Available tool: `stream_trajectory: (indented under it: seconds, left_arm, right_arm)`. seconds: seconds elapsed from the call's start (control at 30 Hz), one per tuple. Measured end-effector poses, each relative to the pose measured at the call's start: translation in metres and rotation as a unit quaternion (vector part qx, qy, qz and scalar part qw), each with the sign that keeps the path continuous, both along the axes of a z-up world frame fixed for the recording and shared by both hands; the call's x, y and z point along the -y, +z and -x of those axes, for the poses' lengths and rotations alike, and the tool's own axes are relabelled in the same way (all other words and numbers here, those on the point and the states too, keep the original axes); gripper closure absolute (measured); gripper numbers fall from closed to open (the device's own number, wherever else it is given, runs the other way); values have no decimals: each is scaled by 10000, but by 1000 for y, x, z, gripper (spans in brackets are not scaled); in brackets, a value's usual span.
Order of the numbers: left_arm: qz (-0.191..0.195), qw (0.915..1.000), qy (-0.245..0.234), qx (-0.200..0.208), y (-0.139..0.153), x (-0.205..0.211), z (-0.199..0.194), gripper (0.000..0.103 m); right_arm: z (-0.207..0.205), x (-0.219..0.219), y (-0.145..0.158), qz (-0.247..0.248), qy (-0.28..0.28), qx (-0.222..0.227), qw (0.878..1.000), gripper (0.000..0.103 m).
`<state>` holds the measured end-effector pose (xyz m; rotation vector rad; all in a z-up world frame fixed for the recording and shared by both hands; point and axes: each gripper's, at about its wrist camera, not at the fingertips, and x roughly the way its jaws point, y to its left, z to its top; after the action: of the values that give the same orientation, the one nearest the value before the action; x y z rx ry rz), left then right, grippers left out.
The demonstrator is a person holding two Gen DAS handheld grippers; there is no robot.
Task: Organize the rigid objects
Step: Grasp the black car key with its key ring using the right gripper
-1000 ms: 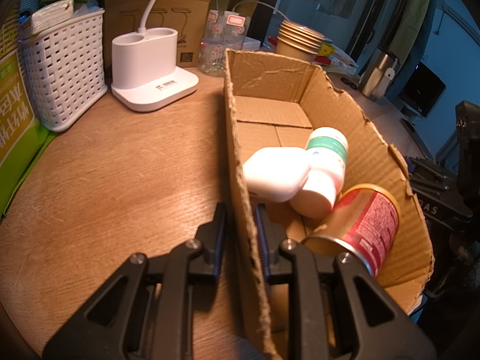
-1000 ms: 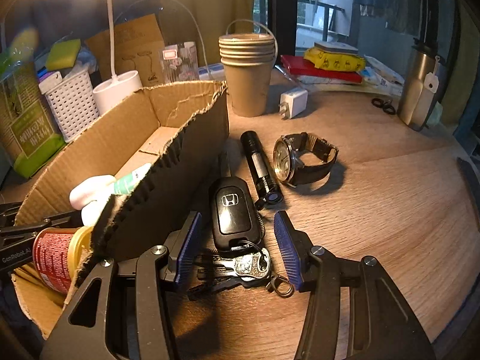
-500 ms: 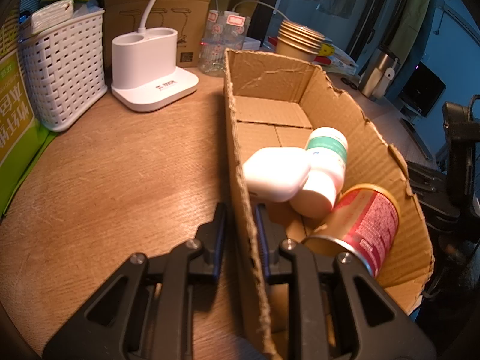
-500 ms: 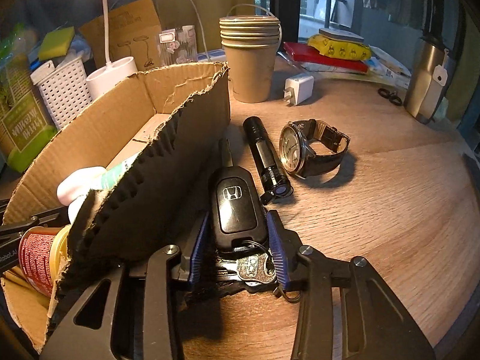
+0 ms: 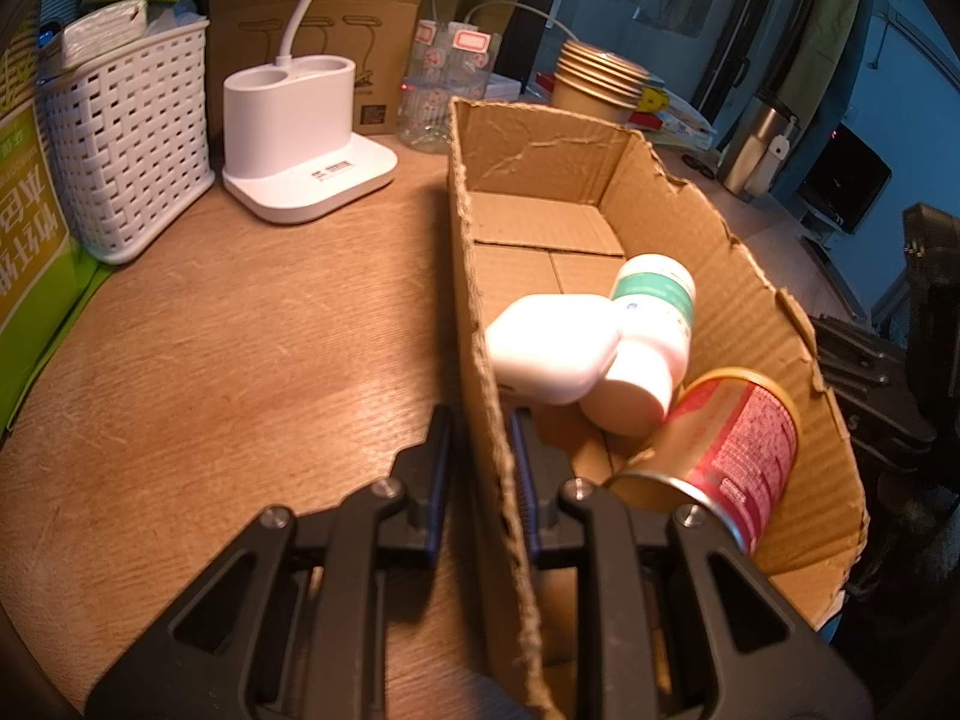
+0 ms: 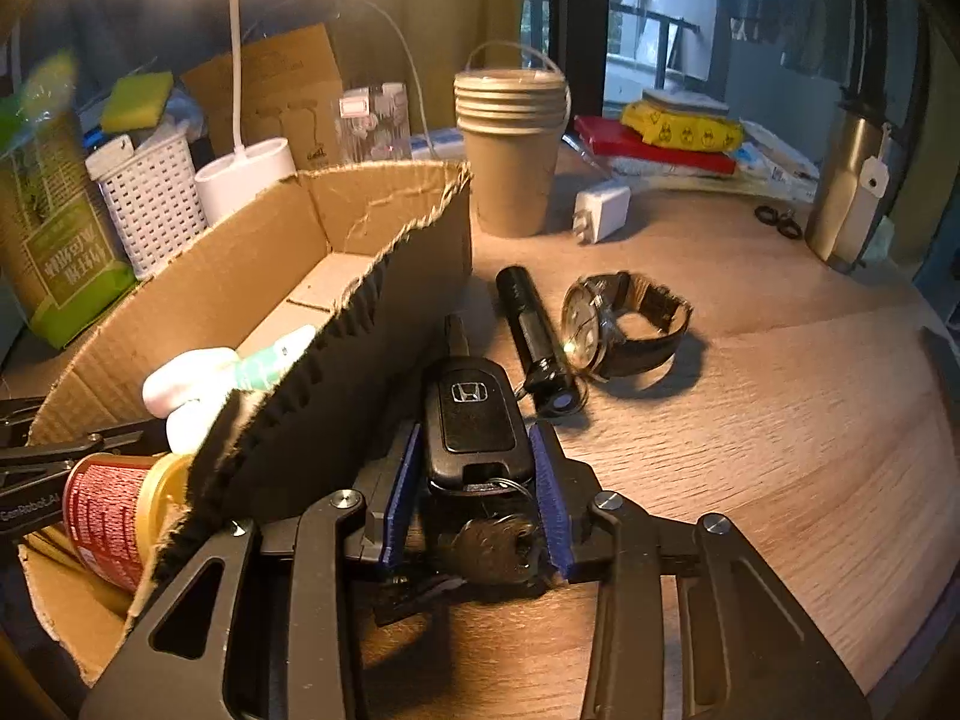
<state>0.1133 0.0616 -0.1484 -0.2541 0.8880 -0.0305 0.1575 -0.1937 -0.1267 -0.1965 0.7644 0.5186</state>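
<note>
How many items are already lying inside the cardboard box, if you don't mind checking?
3. A white case against the near wall, a white bottle with a green label leaning beside it, and a red can at the near end. The box's far half is bare; smaller items could be hidden underneath.

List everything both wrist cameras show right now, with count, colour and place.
cardboard box: 1, brown, desk centre
can: 1, red-gold, in box
bottle: 1, white-green, in box
white case: 1, in box
car key: 1, black, beside box
flashlight: 1, black, desk
watch: 1, dark strap, desk
charger: 1, white
paper cups: stack, brown
basket: 1, white
lamp base: 1, white
left tongs: shut on box wall
right tongs: closing around car key
</note>
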Motion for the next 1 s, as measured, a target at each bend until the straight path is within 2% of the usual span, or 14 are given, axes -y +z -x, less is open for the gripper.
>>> stream_trajectory:
  seconds: [0.7,1.0]
  left_arm:
    - [0,10000,1,-1,0,0,0,82]
    - [-1,10000,2,-1,0,0,0,82]
  right_arm:
    - [23,9,50,-31,-58,703,9975,65]
    - [37,4,80,-54,41,1100,9939,65]
